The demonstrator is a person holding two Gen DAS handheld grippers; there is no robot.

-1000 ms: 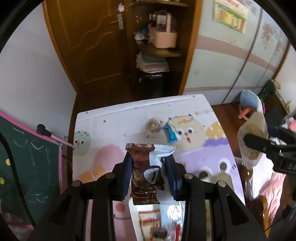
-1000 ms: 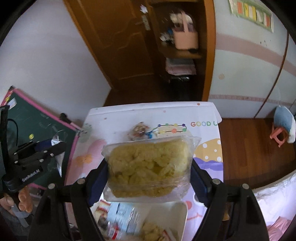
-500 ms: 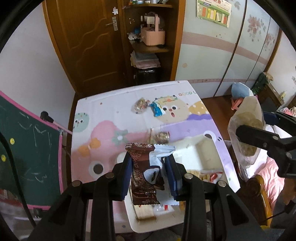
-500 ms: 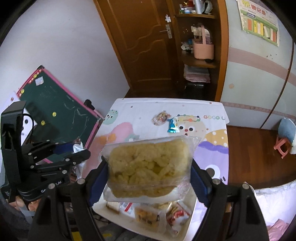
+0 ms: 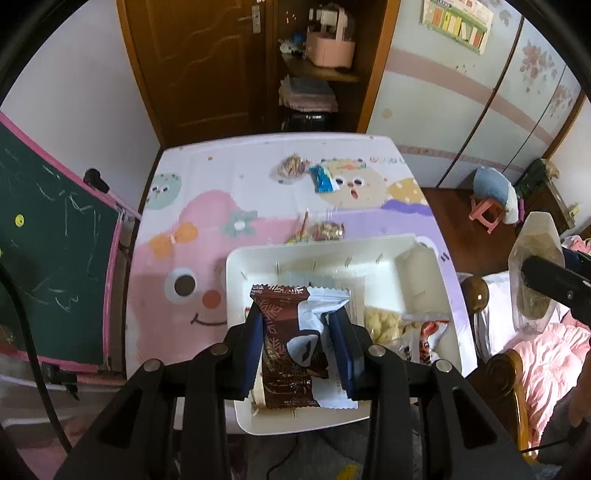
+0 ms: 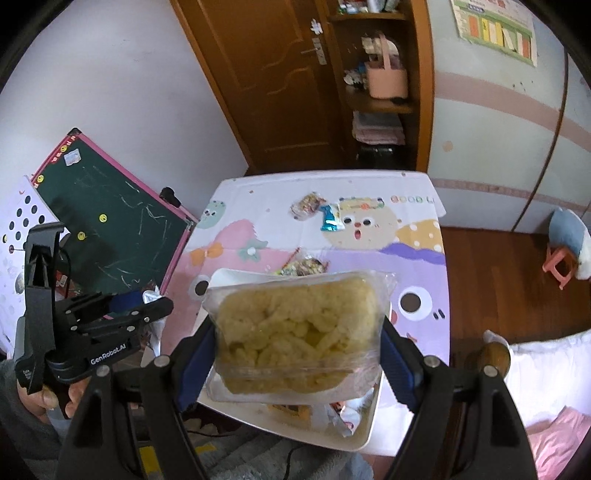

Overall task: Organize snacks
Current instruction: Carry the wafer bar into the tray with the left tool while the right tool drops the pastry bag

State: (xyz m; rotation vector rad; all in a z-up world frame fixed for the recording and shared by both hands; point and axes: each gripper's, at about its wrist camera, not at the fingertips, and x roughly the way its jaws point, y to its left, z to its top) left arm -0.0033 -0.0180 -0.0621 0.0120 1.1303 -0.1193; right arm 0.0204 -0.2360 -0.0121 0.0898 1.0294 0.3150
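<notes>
Both tools now hang over white bin (image 5: 236,273) holding snack packets (image 5: 424,332)

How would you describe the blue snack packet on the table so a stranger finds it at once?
Start at the cartoon-printed table, beyond the white tray. Near the far edge lie two packets side by side. The blue snack packet is the shiny one; its neighbour is clear.

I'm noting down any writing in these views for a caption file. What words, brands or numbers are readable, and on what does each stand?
"GenRobot.AI": on the body of the left gripper, seen in the right wrist view.
"GOOD L": on the tablecloth, far edge; cut off there by the table edge.
Wall chart: print too small to read.
Brown snack wrapper in the left gripper: pattern only, no legible words.
Blue packet: too blurred.
</notes>
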